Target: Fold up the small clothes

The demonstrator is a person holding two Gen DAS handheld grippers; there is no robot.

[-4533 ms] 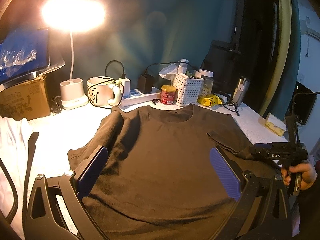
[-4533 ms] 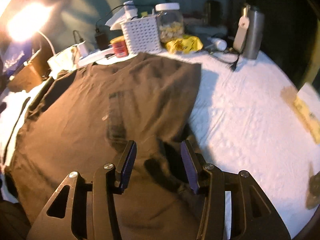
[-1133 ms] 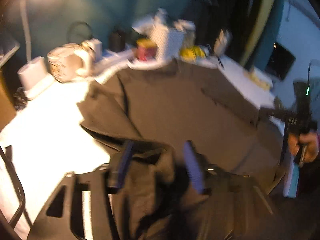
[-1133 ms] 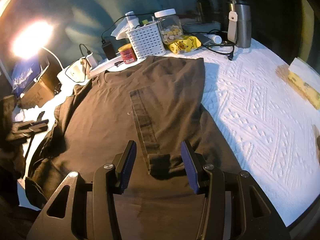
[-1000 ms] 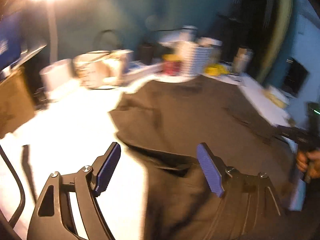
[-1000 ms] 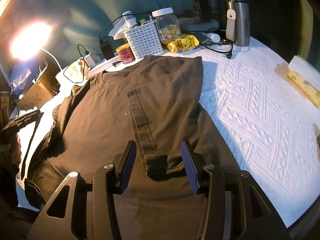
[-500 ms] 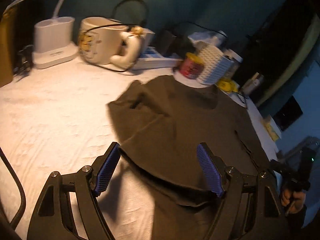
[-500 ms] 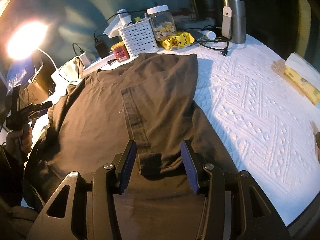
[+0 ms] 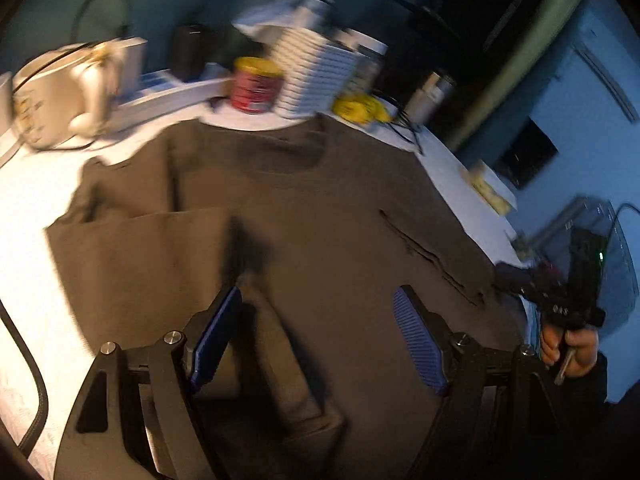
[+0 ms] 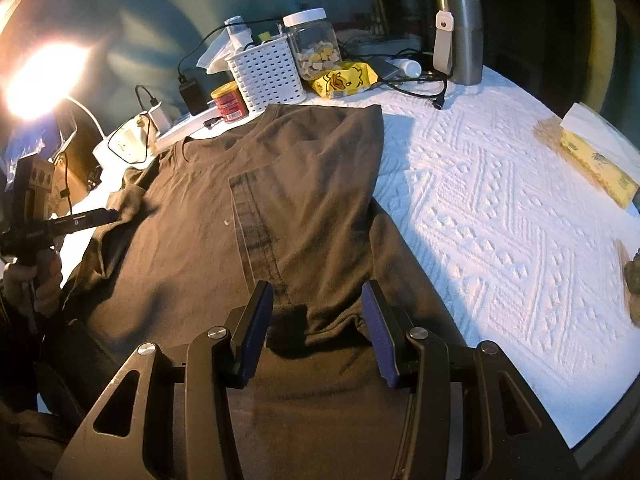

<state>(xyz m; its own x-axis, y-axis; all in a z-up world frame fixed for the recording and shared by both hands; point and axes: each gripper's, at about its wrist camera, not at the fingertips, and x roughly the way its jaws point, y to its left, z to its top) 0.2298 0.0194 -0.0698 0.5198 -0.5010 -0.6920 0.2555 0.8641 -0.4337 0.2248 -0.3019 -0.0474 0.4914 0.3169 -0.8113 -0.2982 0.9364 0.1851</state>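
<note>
Under both grippers, the brown shirt [image 10: 320, 208] lies flat between the open fingers of left gripper [image 9: 316, 336] and right gripper [image 10: 318, 332].

Hardly any writing can be read: the left wrist view is blurred, and only pale characters resembling "DAS" show on the right hand-held gripper [image 9: 558, 308]. The red can [image 10: 229, 103] bears print too small to make out, as does the yellow packet [image 10: 346, 79]
</note>
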